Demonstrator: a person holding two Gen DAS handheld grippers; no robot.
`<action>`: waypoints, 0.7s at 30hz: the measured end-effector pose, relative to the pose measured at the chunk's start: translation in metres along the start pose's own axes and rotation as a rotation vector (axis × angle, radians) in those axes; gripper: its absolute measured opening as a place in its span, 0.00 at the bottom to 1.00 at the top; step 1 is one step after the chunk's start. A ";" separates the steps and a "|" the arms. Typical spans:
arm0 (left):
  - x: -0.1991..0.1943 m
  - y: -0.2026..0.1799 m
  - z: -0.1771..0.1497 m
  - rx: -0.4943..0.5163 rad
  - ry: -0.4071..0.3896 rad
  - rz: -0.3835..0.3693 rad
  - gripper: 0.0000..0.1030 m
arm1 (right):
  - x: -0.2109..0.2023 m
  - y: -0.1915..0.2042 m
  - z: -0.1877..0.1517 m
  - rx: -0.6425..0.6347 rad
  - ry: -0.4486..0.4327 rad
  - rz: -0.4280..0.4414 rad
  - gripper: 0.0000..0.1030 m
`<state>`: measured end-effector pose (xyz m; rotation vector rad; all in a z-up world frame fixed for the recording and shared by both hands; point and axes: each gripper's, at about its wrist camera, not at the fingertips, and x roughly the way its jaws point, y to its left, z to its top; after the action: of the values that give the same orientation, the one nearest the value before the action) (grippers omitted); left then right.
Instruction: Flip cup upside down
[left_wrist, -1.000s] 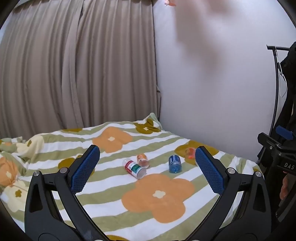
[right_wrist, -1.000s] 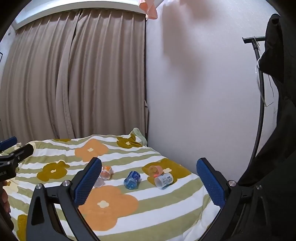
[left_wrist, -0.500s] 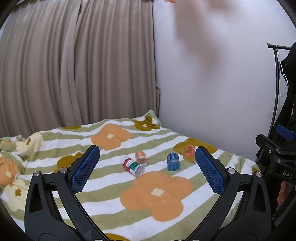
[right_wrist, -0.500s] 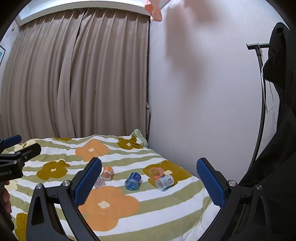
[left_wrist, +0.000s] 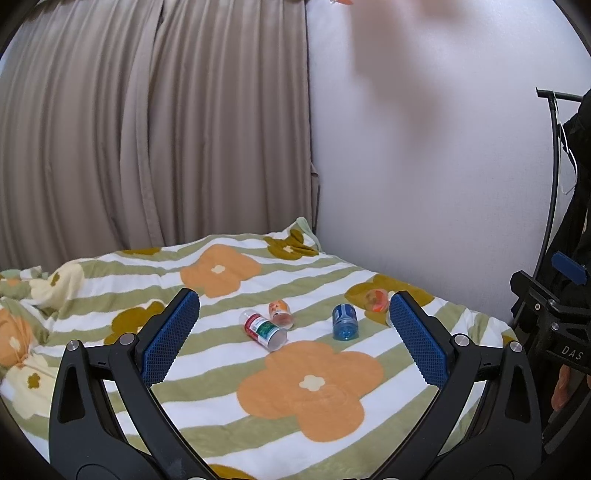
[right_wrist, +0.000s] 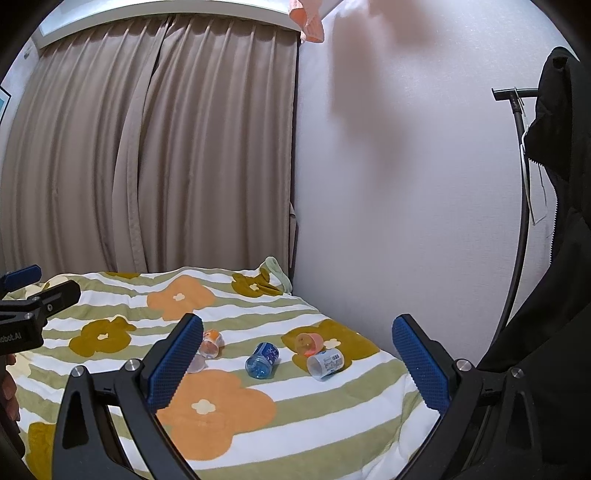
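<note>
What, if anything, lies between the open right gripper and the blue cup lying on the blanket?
Nothing visible does. The right gripper is held open, back from the blue cup, with only bare blanket between them. The white cup and pink cup lie off to the blue cup's right.

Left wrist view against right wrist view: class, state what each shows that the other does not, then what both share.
Only the left wrist view shows the red and green labelled cup in full; in the right wrist view a jaw pad hides most of it.

Only the right wrist view shows the white cup clearly, lying on its side, and the pink cloth hanging by the curtain top.

Both show the flowered blanket, the blue cup on its side, the orange cup, the small orange-topped cup, the curtain and open, empty jaws.
</note>
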<state>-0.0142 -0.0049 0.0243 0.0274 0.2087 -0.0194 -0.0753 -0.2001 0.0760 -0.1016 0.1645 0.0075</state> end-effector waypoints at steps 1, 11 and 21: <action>0.000 0.000 0.000 -0.001 0.000 0.000 1.00 | -0.001 -0.001 0.000 0.000 0.000 0.000 0.99; 0.001 0.000 0.002 -0.004 0.000 -0.002 1.00 | -0.003 -0.003 0.003 0.010 0.015 -0.018 0.99; 0.003 -0.003 0.004 -0.007 0.000 -0.001 1.00 | -0.005 0.000 0.005 0.008 0.018 -0.021 0.99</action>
<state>-0.0110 -0.0076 0.0274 0.0207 0.2091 -0.0199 -0.0791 -0.1999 0.0820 -0.0959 0.1811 -0.0150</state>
